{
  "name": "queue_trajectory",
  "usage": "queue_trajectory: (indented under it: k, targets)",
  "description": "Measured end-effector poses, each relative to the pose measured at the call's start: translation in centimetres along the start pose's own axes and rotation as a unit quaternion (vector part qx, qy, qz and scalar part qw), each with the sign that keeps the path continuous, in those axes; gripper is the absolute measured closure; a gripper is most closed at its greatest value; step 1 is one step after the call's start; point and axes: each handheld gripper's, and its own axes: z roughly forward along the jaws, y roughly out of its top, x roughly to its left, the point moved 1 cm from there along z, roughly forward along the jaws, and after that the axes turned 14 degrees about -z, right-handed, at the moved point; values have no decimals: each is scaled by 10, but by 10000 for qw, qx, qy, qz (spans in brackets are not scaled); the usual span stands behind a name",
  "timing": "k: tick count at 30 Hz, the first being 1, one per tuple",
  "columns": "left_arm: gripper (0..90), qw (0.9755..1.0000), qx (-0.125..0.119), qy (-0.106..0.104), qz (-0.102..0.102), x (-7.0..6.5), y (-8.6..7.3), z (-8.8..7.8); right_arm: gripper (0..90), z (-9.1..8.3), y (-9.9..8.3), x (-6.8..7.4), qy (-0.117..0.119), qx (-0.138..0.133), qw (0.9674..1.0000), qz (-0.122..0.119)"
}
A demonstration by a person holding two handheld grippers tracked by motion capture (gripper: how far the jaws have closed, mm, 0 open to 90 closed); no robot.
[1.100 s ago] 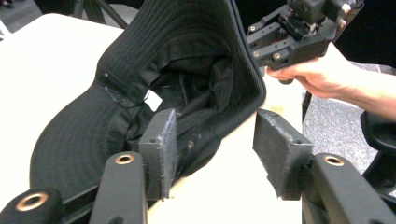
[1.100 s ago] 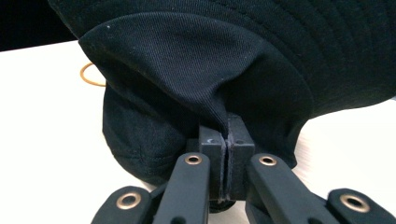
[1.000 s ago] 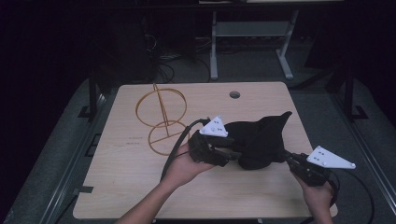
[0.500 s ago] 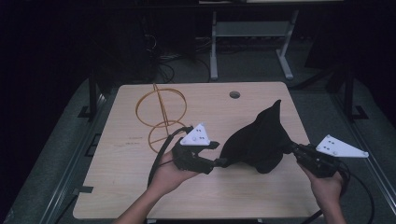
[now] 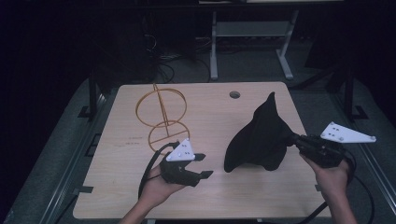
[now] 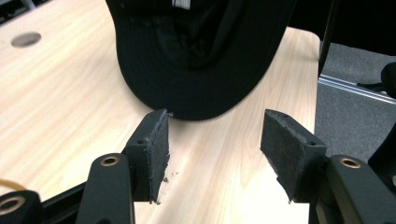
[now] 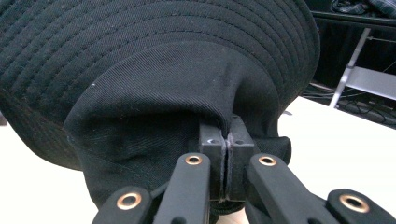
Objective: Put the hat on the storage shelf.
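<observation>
— Where was the black hat (image 5: 259,140)?
— Over the table's (image 5: 210,112) right side, pinched by the right gripper (image 5: 299,140), whose jaws were clamped on the fabric.
— And the left gripper (image 5: 203,165)?
— Its jaws had just been opening, nothing between them, just short of the hat's brim. The wire stand (image 5: 161,116) stood well apart.

A light wooden table (image 5: 219,196) with rounded corners spans the middle of the high view; 1 round hole (image 5: 234,94) sits near its far edge, upper centre; a gold wire stand (image 5: 162,116) of 2 rings rests on it at upper left; a black hat (image 5: 259,140), right of centre, hangs with its lower edge at the tabletop.
</observation>
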Motion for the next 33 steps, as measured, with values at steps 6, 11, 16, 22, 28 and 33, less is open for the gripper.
queue_trajectory:
  k: [6, 11, 16, 22, 28, 33]
  targets:
    - [405, 9999, 40, 86, -67, 8, -19, -1, 886, 3, 13, -5, 144, 102, 9997, 138]
    - [397, 9999, 61, 116, -69, 9, -29, 1, 886, 6, 25, -7, 281, 102, 9993, 214]
    - [380, 9998, 57, 189, 56, 9, -37, 3, 885, 11, 37, -10, 391, 106, 9988, 283]
    - [370, 9998, 65, 159, 66, 12, -43, 4, 885, 19, 52, -12, 492, 18, 9983, 301]
    - [370, 9996, 74, 183, 179, 13, -44, 5, 884, 28, 63, -14, 591, -59, 9977, 317]
    - [366, 9996, 103, 127, 214, 13, -45, 7, 884, 37, 72, -13, 689, -49, 9971, 315]
